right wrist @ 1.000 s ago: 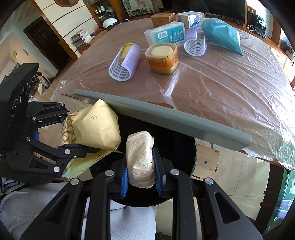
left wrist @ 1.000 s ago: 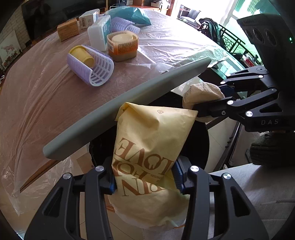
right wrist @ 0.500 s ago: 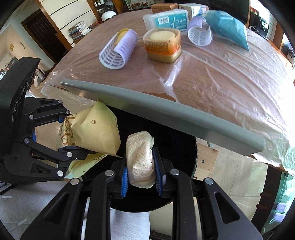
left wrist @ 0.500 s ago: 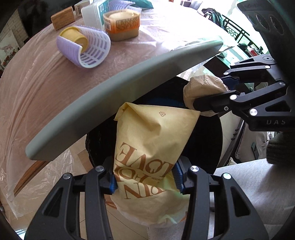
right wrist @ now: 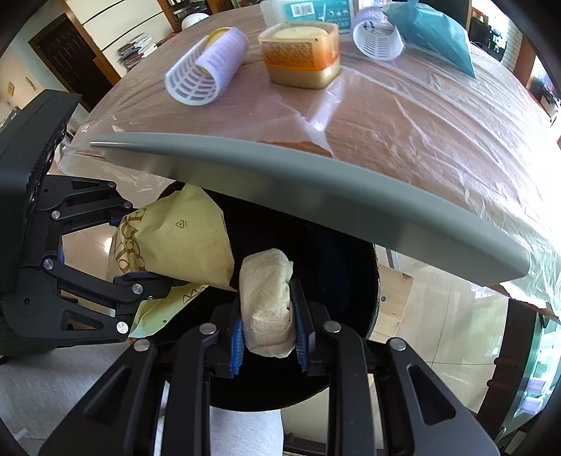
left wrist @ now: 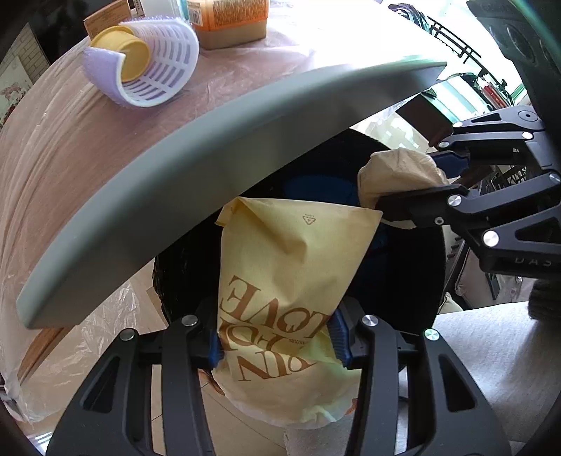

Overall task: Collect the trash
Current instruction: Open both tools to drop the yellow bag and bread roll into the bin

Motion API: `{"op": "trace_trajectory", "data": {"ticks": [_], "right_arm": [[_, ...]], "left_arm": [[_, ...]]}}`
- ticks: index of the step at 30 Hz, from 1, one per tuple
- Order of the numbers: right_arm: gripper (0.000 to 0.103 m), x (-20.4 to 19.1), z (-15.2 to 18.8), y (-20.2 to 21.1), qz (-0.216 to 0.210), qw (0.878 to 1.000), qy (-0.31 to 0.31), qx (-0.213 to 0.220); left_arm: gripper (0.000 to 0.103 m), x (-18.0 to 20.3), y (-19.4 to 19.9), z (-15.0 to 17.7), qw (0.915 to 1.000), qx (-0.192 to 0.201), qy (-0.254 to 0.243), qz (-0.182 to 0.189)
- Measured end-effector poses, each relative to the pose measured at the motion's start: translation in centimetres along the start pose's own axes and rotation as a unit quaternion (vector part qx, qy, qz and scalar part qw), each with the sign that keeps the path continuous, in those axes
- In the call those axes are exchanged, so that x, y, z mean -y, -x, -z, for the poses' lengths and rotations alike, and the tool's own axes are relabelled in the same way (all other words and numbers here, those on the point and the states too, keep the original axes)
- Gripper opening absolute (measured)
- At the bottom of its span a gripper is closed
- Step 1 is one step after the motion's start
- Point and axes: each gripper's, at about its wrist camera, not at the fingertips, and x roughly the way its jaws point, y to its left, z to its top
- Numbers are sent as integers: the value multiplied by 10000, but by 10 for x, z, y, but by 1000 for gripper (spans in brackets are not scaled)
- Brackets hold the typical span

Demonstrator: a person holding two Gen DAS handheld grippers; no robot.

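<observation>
My left gripper [left wrist: 277,340] is shut on a yellow paper bag [left wrist: 291,266] with brown lettering and holds it over the dark mouth of a black trash bin [left wrist: 413,280]. My right gripper [right wrist: 268,326] is shut on a crumpled beige paper wad [right wrist: 268,298], also over the bin's opening [right wrist: 333,266]. The bin's grey lid [left wrist: 196,158] stands open between the grippers and the table; it also shows in the right wrist view [right wrist: 315,196]. The bag [right wrist: 175,238] and the left gripper [right wrist: 87,245] sit to the left in the right wrist view. The wad [left wrist: 396,175] shows at right in the left wrist view.
Behind the lid is a table under plastic film [right wrist: 420,115]. On it are a white-purple mesh sleeve with a yellow roll [left wrist: 143,73], an orange-labelled tub [right wrist: 301,56], a second mesh sleeve [right wrist: 377,37] and a blue bag [right wrist: 434,31]. Pale floor tiles [right wrist: 420,315] lie to the right.
Both grippers have moved forward and lower toward the bin's mouth, still holding the bag and the wad. The lid and the table items loom larger and higher in both views.
</observation>
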Motion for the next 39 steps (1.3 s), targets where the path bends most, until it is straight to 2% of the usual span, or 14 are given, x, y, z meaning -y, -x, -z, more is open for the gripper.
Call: {"op": "trace_trajectory", "data": {"ticks": [17, 25, 26, 27, 28, 29, 30, 35, 39], "right_arm": [[23, -3, -4, -10, 168, 9997, -143, -37], [24, 0, -3, -13, 150, 9997, -164, -69], [26, 1, -3, -13, 154, 9997, -184, -86], [33, 3, 0, -13, 192, 9995, -220, -91], [41, 5, 0, -13, 195, 9994, -253, -94], [55, 6, 0, -12, 189, 9993, -310, -76], [65, 8, 1, -10, 186, 9991, -377, -55], [68, 16, 9, 6, 123, 9983, -563, 5], [70, 18, 18, 38, 182, 9984, -470, 247]], "left_arm": [[48, 14, -13, -3, 9996, -136, -200, -173], [48, 12, -13, -1, 9997, -85, -195, -123], [53, 13, -12, 0, 9997, -56, -211, -117], [66, 12, -11, 0, 9996, -56, -219, -146], [72, 11, -11, 0, 9995, -38, -220, -226], [80, 12, -9, 1, 9994, 8, -223, -282], [87, 11, -7, 2, 9993, 61, -210, -305], [90, 3, 3, 9, 9997, 41, 14, -236], [90, 0, 38, 23, 9991, 377, 202, -9]]}}
